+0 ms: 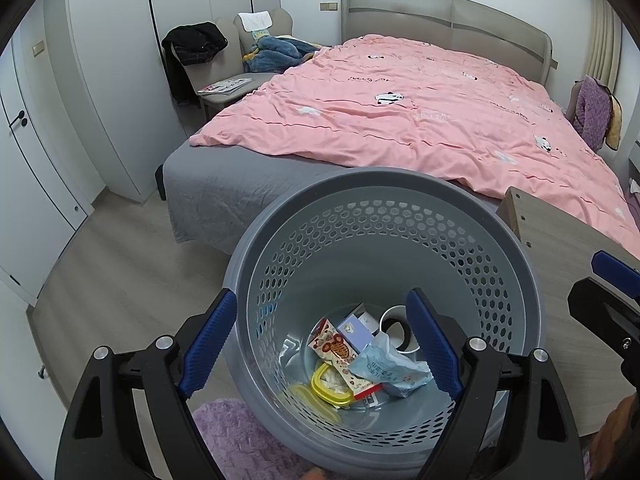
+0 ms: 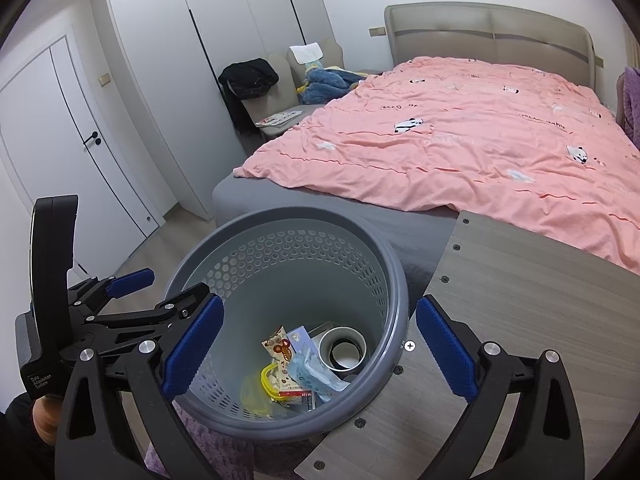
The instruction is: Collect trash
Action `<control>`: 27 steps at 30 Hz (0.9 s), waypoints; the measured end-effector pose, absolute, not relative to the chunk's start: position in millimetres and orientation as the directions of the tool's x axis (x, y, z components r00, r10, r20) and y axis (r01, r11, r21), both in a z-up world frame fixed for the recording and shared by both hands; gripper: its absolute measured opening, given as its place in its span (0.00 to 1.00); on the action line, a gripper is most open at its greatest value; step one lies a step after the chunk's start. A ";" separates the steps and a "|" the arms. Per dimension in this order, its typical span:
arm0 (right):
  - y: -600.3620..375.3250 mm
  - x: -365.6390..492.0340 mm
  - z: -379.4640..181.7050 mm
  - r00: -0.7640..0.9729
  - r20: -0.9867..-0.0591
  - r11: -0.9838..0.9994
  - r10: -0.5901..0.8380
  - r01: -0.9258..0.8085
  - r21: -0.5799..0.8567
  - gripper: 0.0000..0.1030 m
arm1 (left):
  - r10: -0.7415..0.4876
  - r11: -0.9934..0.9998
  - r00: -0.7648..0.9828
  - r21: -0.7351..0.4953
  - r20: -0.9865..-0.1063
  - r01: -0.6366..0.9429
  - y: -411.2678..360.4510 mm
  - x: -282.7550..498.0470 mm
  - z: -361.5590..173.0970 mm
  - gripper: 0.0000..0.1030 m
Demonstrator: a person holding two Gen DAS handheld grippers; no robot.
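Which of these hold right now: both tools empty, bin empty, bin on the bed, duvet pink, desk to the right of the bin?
1. Both tools are empty. True: the left tool and the right tool stand open with nothing between their pads.
2. The bin is empty. False: the grey bin holds a snack wrapper, a tape roll and other scraps.
3. The bin sits on the bed. False: it stands beside the wooden desk, in front of the bed.
4. The duvet is pink. True.
5. The desk is to the right of the bin. True.
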State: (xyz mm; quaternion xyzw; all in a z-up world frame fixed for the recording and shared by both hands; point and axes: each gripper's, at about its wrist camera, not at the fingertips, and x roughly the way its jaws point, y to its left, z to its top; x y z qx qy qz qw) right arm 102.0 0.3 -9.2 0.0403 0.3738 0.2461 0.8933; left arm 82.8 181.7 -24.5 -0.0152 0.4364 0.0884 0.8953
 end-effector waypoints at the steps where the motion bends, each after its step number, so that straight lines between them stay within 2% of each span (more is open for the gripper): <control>1: 0.3 102.4 -9.3 0.600 -0.648 0.876 0.470 -0.409 0.256 0.92 | 0.143 0.984 0.603 0.050 -0.785 -0.169 181.3 82.7 -24.5 0.80; 27: -0.3 102.8 -9.5 0.599 -0.648 0.876 0.470 -0.409 0.258 0.93 | 0.149 0.984 0.602 0.056 -0.784 -0.170 178.6 83.4 -24.8 0.80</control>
